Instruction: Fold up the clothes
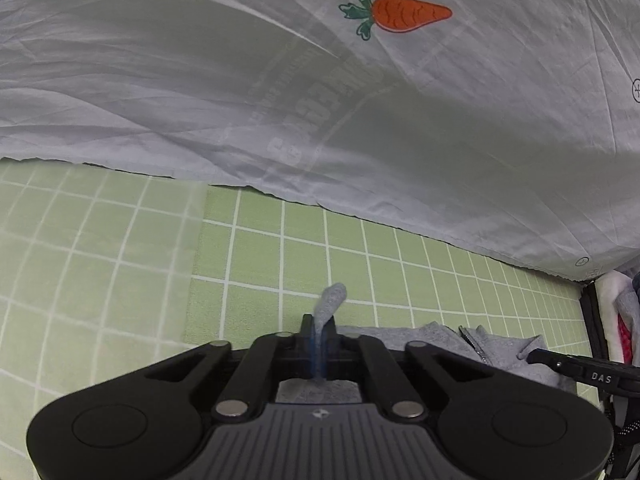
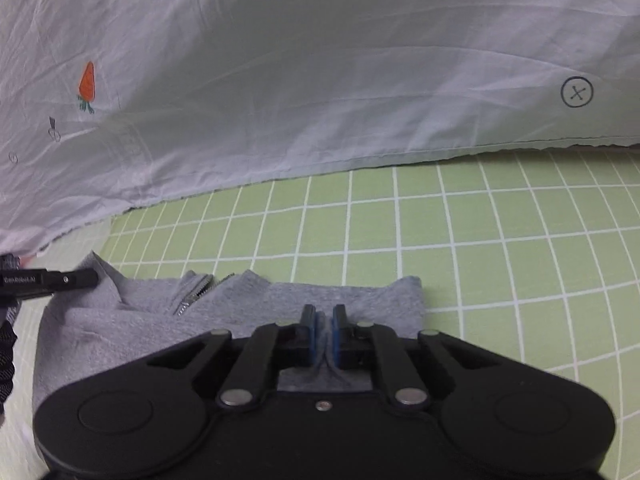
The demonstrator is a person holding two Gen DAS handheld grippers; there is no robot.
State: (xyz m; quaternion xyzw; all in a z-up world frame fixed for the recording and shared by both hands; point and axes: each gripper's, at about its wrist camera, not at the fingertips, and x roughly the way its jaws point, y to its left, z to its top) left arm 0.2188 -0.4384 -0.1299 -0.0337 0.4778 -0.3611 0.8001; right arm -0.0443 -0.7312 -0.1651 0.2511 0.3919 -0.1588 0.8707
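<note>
A grey zip-up garment [image 2: 248,300] lies on the green checked sheet [image 2: 480,240], its zipper [image 2: 192,294] open near the collar. My right gripper [image 2: 323,320] is shut on a pinched fold of the garment's edge, grey cloth bunched between its blue pads. In the left wrist view my left gripper [image 1: 319,330] is shut on another part of the grey garment [image 1: 432,340], and a tab of cloth [image 1: 332,298] sticks up past its fingertips. Each wrist view shows the other gripper's black finger at the side, the right one's finger [image 1: 576,366] and the left one's finger [image 2: 68,279].
A white quilt [image 1: 360,120] with an orange carrot print [image 1: 400,14] lies heaped across the far side, its hem resting on the sheet. At the far right edge of the left wrist view stand a dark frame [image 1: 588,320] and white and red items [image 1: 616,320].
</note>
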